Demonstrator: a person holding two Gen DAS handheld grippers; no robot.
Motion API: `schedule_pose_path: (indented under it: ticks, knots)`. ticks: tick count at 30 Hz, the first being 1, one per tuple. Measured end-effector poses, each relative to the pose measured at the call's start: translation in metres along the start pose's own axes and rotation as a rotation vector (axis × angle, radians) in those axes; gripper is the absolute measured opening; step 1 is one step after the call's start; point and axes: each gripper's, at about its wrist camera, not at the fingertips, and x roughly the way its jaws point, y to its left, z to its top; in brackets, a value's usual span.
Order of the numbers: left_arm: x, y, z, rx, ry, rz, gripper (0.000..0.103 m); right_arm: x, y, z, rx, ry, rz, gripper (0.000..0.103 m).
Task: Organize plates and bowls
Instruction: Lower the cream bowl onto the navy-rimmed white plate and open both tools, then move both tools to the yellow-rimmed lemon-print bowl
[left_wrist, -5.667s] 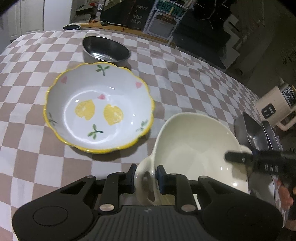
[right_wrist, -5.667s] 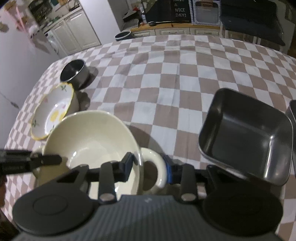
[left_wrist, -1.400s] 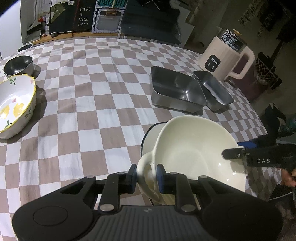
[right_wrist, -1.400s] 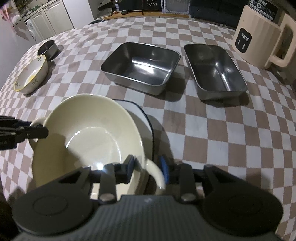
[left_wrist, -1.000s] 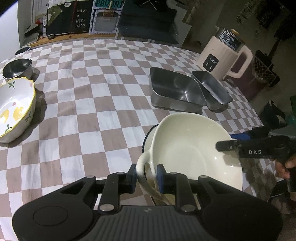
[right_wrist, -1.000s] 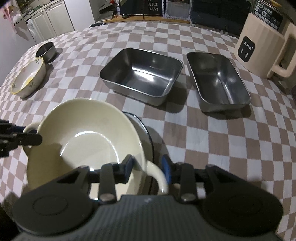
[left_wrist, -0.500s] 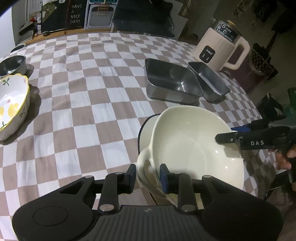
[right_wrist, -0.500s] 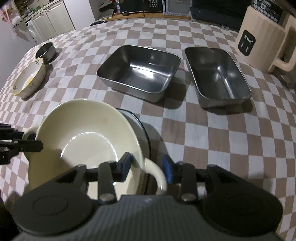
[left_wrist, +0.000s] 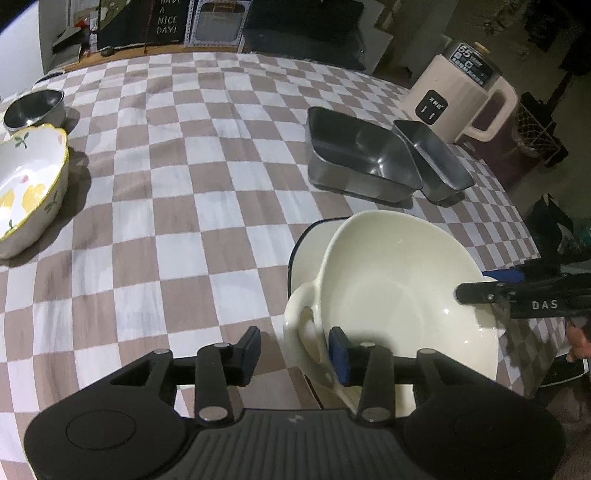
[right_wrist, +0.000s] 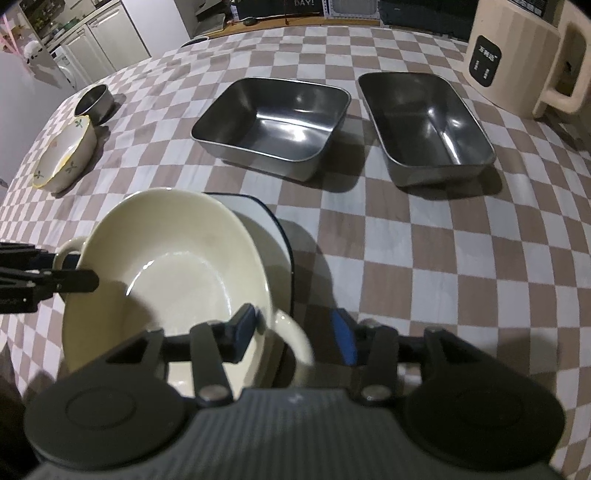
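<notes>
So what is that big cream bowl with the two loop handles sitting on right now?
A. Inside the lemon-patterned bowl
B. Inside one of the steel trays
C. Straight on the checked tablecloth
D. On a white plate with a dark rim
D: the cream bowl rests on the white plate, whose dark rim shows from under the bowl's far side in both wrist views.

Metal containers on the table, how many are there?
3: two rectangular steel trays side by side mid-table, the left tray and the right tray, plus a small round steel bowl at the far left beside the lemon-patterned bowl. Others may lie outside view.
</notes>
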Motion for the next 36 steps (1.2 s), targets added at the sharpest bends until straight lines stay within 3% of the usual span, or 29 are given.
schedule_pose_path:
  ticks: [9,11,13,28,30,31,33,36]
  knots:
    - [0.001,-0.002,-0.004,0.012,0.015,-0.002,0.047,-0.014,-0.005,-0.008,-0.001,0.014,-0.001,0.058]
    - [0.001,-0.001,-0.004,0.012,0.015,-0.003,0.048,-0.017,-0.005,-0.010,-0.006,0.017,0.015,0.052]
    - [0.001,-0.002,-0.004,0.013,0.015,-0.001,0.049,-0.020,-0.005,-0.010,0.000,0.013,0.062,0.032]
    - [0.002,-0.001,-0.003,0.008,0.019,0.000,0.055,-0.016,-0.005,-0.003,0.001,-0.039,0.025,0.032]
    - [0.002,-0.001,-0.003,0.004,0.020,0.013,0.067,-0.016,-0.006,-0.004,0.002,-0.035,0.011,0.038]
    - [0.001,-0.001,-0.003,0.001,0.017,0.017,0.076,-0.016,-0.005,-0.006,-0.001,-0.035,-0.002,0.045]
    - [0.000,-0.002,-0.002,-0.003,0.009,0.019,0.083,-0.017,-0.005,-0.008,-0.003,-0.029,-0.023,0.059]
    - [-0.003,-0.004,-0.002,-0.013,0.002,0.007,0.094,-0.019,-0.006,-0.011,-0.001,-0.030,-0.033,0.063]
